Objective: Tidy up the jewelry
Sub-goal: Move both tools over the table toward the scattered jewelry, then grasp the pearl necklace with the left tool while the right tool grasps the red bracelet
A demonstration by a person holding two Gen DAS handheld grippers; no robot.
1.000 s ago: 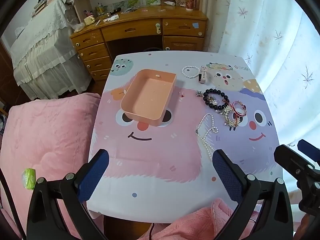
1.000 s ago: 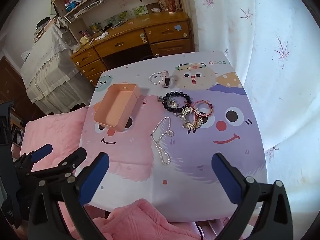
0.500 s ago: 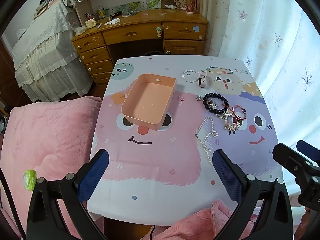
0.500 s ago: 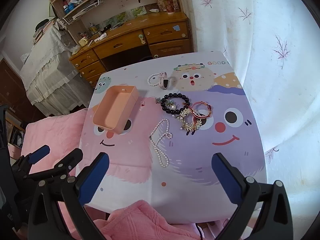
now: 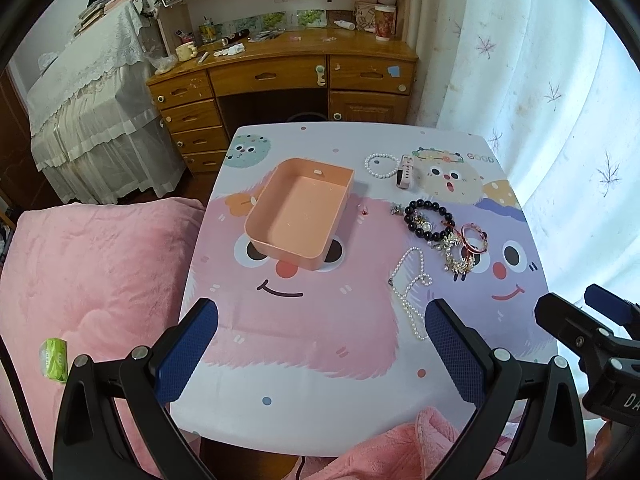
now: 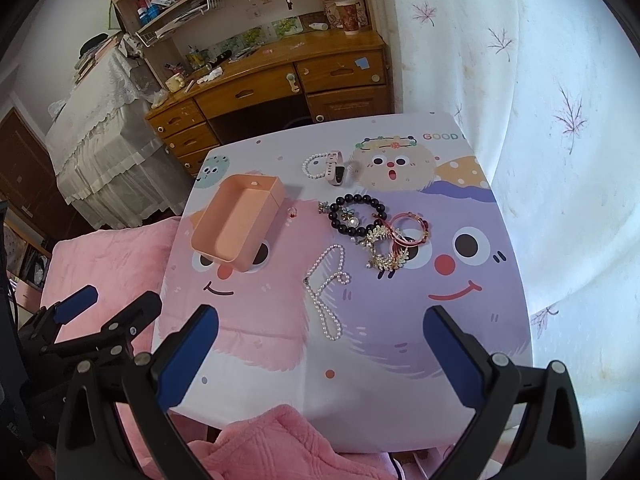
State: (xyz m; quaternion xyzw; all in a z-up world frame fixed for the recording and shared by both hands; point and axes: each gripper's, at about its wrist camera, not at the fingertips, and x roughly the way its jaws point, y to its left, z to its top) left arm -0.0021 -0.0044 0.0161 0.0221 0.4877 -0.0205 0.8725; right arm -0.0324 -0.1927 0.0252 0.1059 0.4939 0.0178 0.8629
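An empty peach tray (image 5: 298, 216) (image 6: 236, 222) sits on the left half of the cartoon-print table (image 5: 312, 344). To its right lie a pearl necklace (image 5: 412, 292) (image 6: 326, 292), a black bead bracelet (image 5: 426, 218) (image 6: 356, 214), red bangles (image 5: 474, 240) (image 6: 410, 228), a gold piece (image 6: 386, 254), a small pearl bracelet (image 5: 380, 166) and a pink watch (image 6: 335, 168). My left gripper (image 5: 322, 350) is open above the table's near edge. My right gripper (image 6: 320, 354) is open too, nothing between its fingers.
A pink blanket (image 5: 92, 280) covers the bed left of the table, with a green packet (image 5: 54, 360) on it. A wooden desk (image 5: 280, 76) stands beyond the far edge. White curtain (image 5: 560, 120) hangs along the right.
Both grippers have pulled back and up a little; the table and jewelry look smaller and lower in each view. Nothing on the table has moved.
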